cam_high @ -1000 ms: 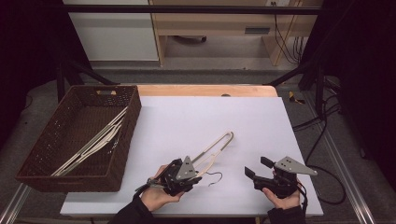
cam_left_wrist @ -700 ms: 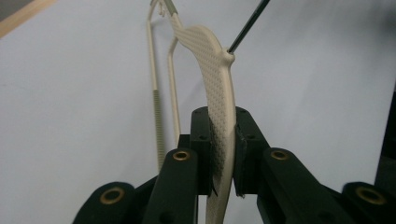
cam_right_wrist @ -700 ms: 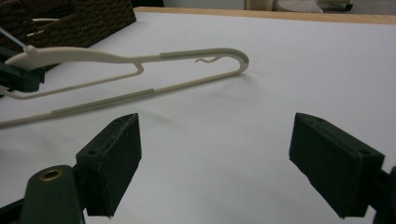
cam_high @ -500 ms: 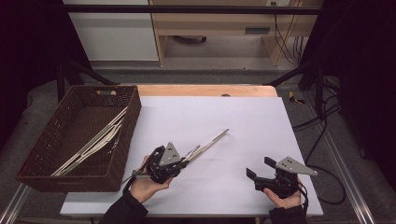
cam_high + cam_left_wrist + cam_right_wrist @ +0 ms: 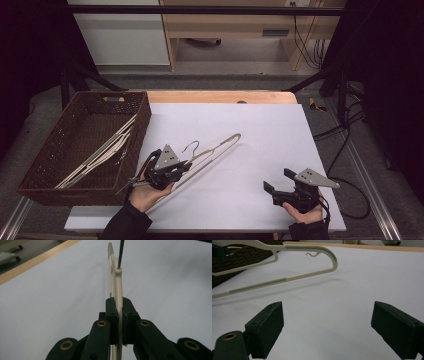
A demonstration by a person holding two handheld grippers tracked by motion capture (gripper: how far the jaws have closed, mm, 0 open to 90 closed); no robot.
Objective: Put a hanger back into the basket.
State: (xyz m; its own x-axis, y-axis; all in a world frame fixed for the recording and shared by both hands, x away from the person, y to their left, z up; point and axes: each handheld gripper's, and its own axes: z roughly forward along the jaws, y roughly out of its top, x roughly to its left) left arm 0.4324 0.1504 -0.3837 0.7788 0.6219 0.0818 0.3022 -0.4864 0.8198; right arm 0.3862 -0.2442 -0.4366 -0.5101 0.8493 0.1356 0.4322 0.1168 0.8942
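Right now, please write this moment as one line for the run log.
left gripper: shut on hanger | right gripper: open, empty | basket: holds more hangers

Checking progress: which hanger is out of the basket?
The hanger clamped in the left gripper, raised over the white table. The other hangers lie inside the basket.

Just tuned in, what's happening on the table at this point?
A person is moving clothes hangers into the brown basket at the table's left. The left hand-held gripper is shut on a cream hanger, held over the white tabletop beside the basket, where other hangers already lie. The right hand-held gripper sits open and empty near the front right; its jaws have just been opening.
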